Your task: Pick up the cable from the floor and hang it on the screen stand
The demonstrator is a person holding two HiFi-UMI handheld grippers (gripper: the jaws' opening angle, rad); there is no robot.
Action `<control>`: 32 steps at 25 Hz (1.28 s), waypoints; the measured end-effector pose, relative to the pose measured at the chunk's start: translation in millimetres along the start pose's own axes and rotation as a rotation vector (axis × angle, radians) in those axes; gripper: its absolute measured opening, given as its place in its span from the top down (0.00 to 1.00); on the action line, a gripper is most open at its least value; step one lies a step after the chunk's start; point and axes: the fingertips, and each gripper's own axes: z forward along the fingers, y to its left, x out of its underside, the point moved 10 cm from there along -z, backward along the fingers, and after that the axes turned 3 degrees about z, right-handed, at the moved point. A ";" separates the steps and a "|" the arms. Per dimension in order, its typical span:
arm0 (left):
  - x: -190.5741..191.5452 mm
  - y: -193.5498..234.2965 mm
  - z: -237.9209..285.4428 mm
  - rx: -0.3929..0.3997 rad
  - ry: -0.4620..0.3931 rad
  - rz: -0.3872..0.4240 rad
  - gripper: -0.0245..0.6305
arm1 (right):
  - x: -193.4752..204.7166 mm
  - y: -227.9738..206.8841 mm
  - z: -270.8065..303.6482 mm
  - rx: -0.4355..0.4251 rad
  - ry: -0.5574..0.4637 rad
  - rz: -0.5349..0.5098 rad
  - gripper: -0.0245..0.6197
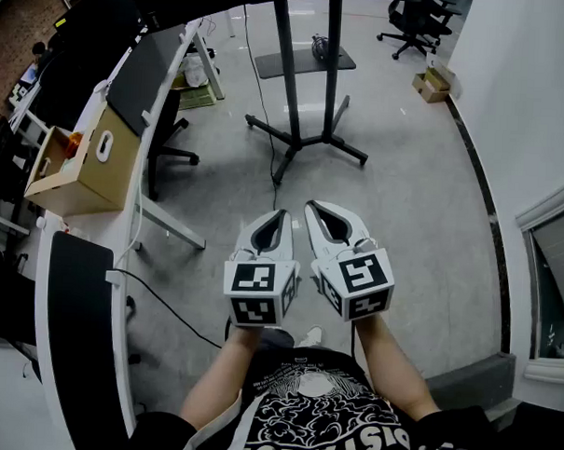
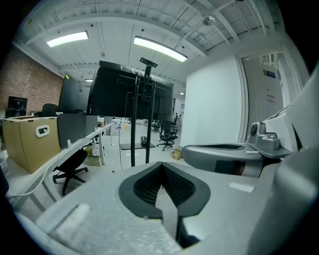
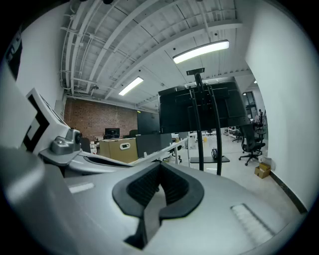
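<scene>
While the white left gripper (image 1: 279,216) and white right gripper (image 1: 313,210) are held closed and empty, nothing is judged done; the thin black cable (image 1: 265,102) is seen at twelve o'clock beside the black two-post screen stand (image 1: 332,72); pickup and hanging remain.

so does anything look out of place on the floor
A black cable trails loose over the floor by the stand's base, not hung on it. A small box sits by the wall. Nothing looks spilled or broken.
</scene>
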 end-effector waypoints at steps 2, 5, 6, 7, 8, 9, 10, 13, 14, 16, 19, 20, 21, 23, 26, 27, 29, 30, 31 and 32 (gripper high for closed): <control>1.7 -0.6 3.4 -0.002 0.005 0.004 0.97 | 2.5 -2.6 0.9 0.000 0.002 0.004 0.95; 3.6 -1.0 7.3 -0.007 0.013 0.007 0.97 | 6.9 -6.7 2.9 0.002 0.008 0.021 0.95; 4.2 -0.7 8.2 -0.008 0.017 0.004 0.97 | 8.6 -8.0 4.1 0.004 0.008 0.027 0.95; 5.2 0.2 9.1 -0.010 0.024 -0.001 0.97 | 10.5 -9.0 5.5 0.006 0.010 0.031 0.95; 6.7 1.7 10.4 -0.012 0.032 -0.005 0.97 | 12.3 -9.5 7.2 0.006 0.013 0.035 0.95; 8.5 3.7 11.9 -0.014 0.040 -0.008 0.97 | 14.1 -9.5 9.4 0.004 0.017 0.038 0.95; 10.5 6.2 13.8 -0.017 0.046 -0.009 0.97 | 15.9 -9.4 12.3 0.002 0.021 0.040 0.95; 15.3 13.6 21.6 -0.021 0.056 -0.015 0.97 | 22.7 -11.8 23.1 -0.003 0.033 0.044 0.95; 16.2 15.6 25.2 -0.019 0.059 -0.020 0.97 | 24.6 -13.6 26.5 -0.003 0.040 0.045 0.95; 17.2 20.3 34.0 -0.012 0.065 -0.027 0.97 | 26.5 -17.7 34.1 -0.001 0.055 0.051 0.95; 17.7 33.0 50.1 -0.005 0.074 -0.038 0.97 | 27.4 -22.4 52.6 0.000 0.078 0.054 0.95; 18.1 38.2 56.0 -0.002 0.078 -0.042 0.97 | 28.3 -23.9 59.9 -0.001 0.085 0.052 0.95; 18.4 43.9 62.3 0.000 0.082 -0.046 0.97 | 29.4 -25.6 67.7 0.000 0.091 0.050 0.95; 18.6 56.4 75.7 0.004 0.088 -0.054 0.97 | 30.8 -29.9 84.6 0.005 0.101 0.051 0.95; 20.1 77.4 96.7 0.008 0.105 -0.067 0.97 | 37.9 -37.6 111.3 0.008 0.125 0.049 0.95; 21.0 85.2 104.1 0.009 0.111 -0.072 0.97 | 39.9 -39.6 121.0 0.007 0.134 0.050 0.95; 23.2 100.7 119.3 0.014 0.123 -0.080 0.97 | 41.4 -42.7 141.1 0.009 0.152 0.052 0.95; 24.5 108.0 127.0 0.018 0.129 -0.082 0.97 | 41.9 -44.3 151.2 0.012 0.160 0.053 0.95; 26.1 115.1 134.7 0.023 0.134 -0.084 0.97 | 42.6 -46.1 161.2 0.016 0.168 0.054 0.95; 28.0 122.1 142.5 0.028 0.138 -0.086 0.97 | 44.4 -48.3 171.2 0.018 0.179 0.056 0.95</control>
